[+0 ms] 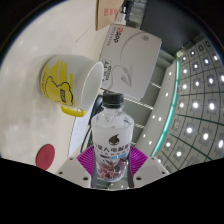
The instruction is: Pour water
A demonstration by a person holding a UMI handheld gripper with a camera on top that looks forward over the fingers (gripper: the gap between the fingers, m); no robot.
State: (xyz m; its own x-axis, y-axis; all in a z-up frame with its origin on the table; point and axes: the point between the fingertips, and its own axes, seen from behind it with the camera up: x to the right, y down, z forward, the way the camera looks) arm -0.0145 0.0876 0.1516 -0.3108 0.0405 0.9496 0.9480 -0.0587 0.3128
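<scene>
Gripper (pixel 112 160) tilted, jaws clamped on a bottle (pixel 112 135), magenta pads (pixel 90 157) pressing.

The gripper (pixel 113 165) has two fingers, each bearing a magenta pad (pixel 91 159) on its inner face, marked with a pattern of small dark triangles. The finger bodies beneath look dark.

Count: one clear plastic water bottle (pixel 113 142) with black cap; one white ceramic mug (pixel 70 84) with yellow print; two white cardboard boxes (pixel 132 57); one red round disc (pixel 43 155).
</scene>
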